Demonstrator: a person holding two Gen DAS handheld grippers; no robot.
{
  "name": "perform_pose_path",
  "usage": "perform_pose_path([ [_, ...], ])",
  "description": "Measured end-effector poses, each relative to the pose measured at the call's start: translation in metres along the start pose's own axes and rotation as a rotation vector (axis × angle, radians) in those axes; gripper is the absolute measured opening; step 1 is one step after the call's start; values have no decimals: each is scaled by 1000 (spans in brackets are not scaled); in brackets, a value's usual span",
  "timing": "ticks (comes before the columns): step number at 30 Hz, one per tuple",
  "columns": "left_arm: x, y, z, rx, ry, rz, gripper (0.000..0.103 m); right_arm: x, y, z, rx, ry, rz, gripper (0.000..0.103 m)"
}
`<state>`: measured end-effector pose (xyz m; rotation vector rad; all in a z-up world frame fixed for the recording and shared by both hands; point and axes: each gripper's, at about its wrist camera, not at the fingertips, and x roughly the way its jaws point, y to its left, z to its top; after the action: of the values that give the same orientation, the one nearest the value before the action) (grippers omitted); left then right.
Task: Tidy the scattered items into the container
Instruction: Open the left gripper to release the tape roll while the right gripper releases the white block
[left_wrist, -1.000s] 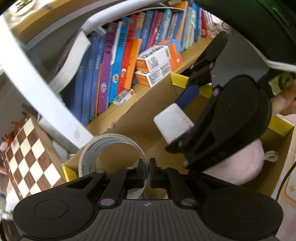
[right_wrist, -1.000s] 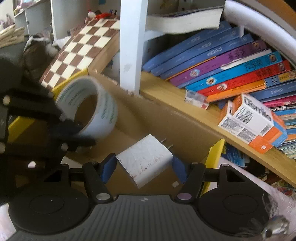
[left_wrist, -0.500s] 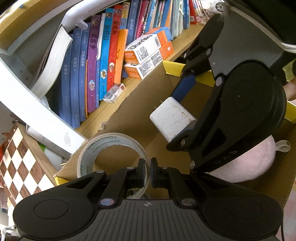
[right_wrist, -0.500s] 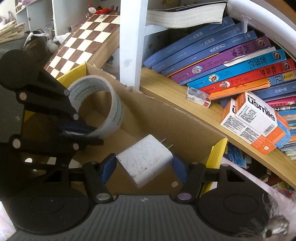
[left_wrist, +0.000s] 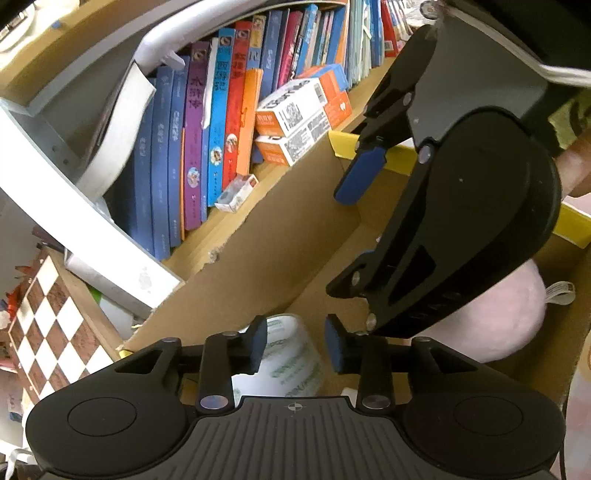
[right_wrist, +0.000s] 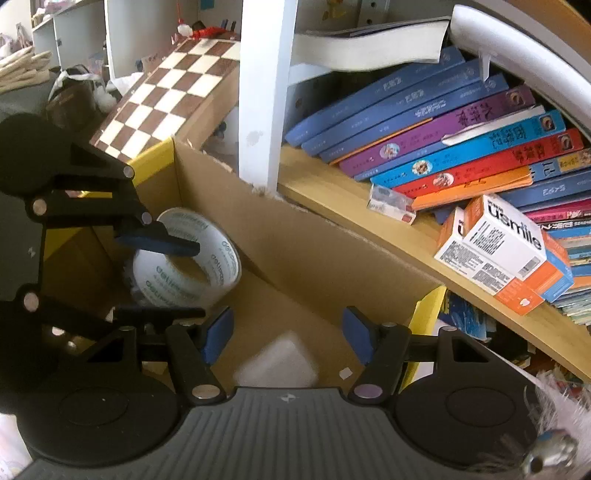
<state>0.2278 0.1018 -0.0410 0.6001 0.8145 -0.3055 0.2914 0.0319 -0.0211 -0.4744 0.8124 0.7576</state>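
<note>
My left gripper (left_wrist: 295, 345) jaws opening, tape roll (right_wrist: 184, 258) released into box (right_wrist: 314, 254); right gripper (right_wrist: 288, 334) open, empty, charger (right_wrist: 277, 362) dropped inside.

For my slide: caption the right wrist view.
Right gripper open above fallen white charger; tape roll in cardboard box.

Leaning books (right_wrist: 461, 136) and orange-white boxes (right_wrist: 502, 254) along a wooden shelf (right_wrist: 369, 218), chessboard (right_wrist: 166, 99) further left.
</note>
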Motion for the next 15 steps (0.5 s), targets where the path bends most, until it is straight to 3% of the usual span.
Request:
perform_pose_path([
  [2,-7,-1,0,3,-10,13,41,-5,1,1,-2,-7,-5,64],
  [4,-14,-1,0,4,-22,30,51,-11,2,1,-1,-15,-10,64],
  [9,-34,-1,-1,-17,-49,65,52,-29,4,-1,10,-40,-23,64],
  [12,-45,-4,-2,-33,-70,80,60,-42,5,-3,28,-59,-31,64],
  [15,-58,-6,-4,-55,-86,92,62,-56,8,-6,42,-80,-39,64],
])
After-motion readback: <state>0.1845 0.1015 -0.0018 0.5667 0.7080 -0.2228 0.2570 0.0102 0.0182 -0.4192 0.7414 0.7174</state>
